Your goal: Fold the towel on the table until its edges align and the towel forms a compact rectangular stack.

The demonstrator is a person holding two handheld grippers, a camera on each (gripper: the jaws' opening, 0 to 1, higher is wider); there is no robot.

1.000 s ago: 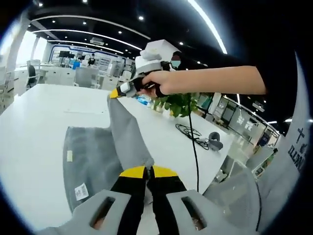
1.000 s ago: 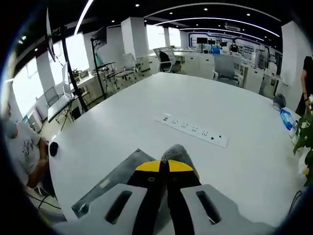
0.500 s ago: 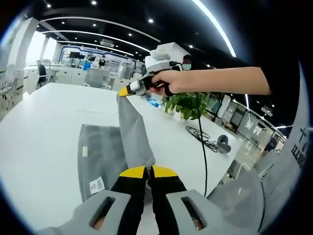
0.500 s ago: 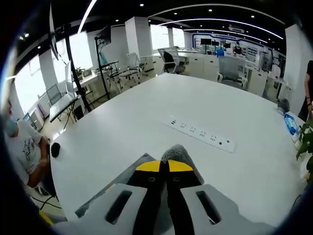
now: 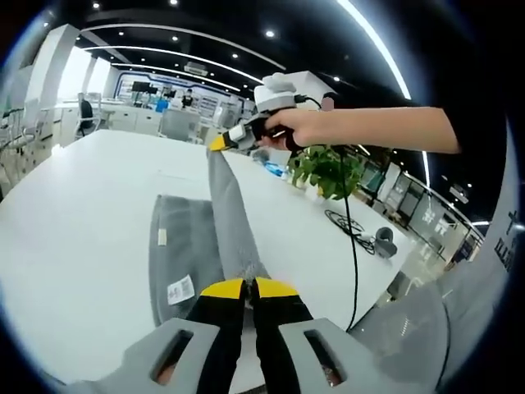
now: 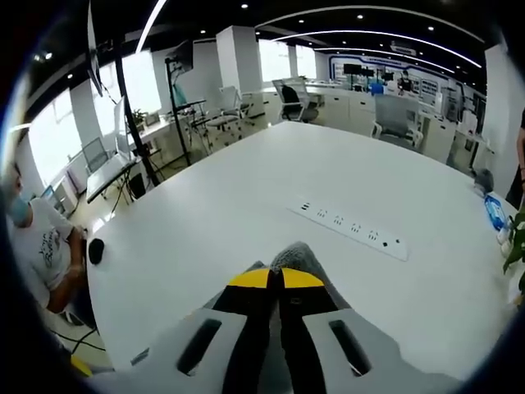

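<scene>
A grey towel (image 5: 193, 254) lies partly on the white table (image 5: 74, 213), with one edge lifted and stretched taut between both grippers. My left gripper (image 5: 248, 285) is shut on the near corner of that edge. The right gripper (image 5: 220, 143), held by a person's hand (image 5: 299, 129), pinches the far corner above the table. In the right gripper view my right gripper (image 6: 276, 276) is shut on a bunched grey towel corner (image 6: 297, 255). White labels (image 5: 180, 290) show on the flat part of the towel.
A white power strip (image 6: 354, 231) lies on the table ahead of the right gripper. A potted green plant (image 5: 328, 171), a black cable (image 5: 354, 238) and a small grey object (image 5: 385, 241) sit near the table's right edge. A seated person (image 6: 37, 246) is at the left.
Both grippers have carried the lifted towel edge sideways across the table. The flat part of the towel looks narrower and lies closer under the raised edge.
</scene>
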